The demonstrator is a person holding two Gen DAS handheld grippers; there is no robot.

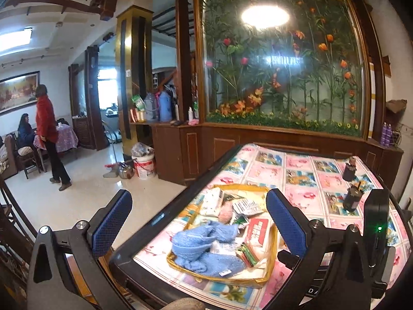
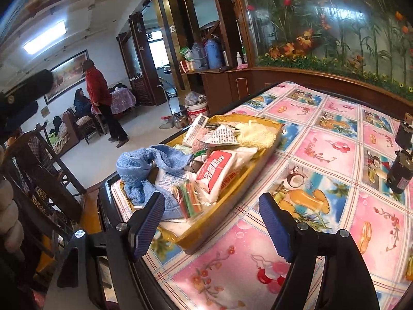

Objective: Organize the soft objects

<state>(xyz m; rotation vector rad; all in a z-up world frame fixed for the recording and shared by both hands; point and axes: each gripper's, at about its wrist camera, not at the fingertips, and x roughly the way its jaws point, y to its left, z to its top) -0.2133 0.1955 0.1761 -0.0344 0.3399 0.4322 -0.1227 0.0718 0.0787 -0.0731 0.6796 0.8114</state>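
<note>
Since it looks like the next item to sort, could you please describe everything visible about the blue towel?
The blue towel is soft, fluffy terry cloth, crumpled in a loose heap at the near end of the yellow-trimmed bag. It drapes over packets there, one fold bunched upward; a small white tag shows in the left wrist view. Neither hand-held gripper touches it.

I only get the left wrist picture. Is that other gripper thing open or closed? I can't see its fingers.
Observer: Open. The right gripper has its fingers wide apart and holds nothing, close to the near end of the yellow tray.
Operator: And the blue towel, is it lying flat in there? From above I can't judge.
Observer: No. From the right wrist's lower angle, the blue towel is bunched into a hump that rises well above the tray's rim.
</note>
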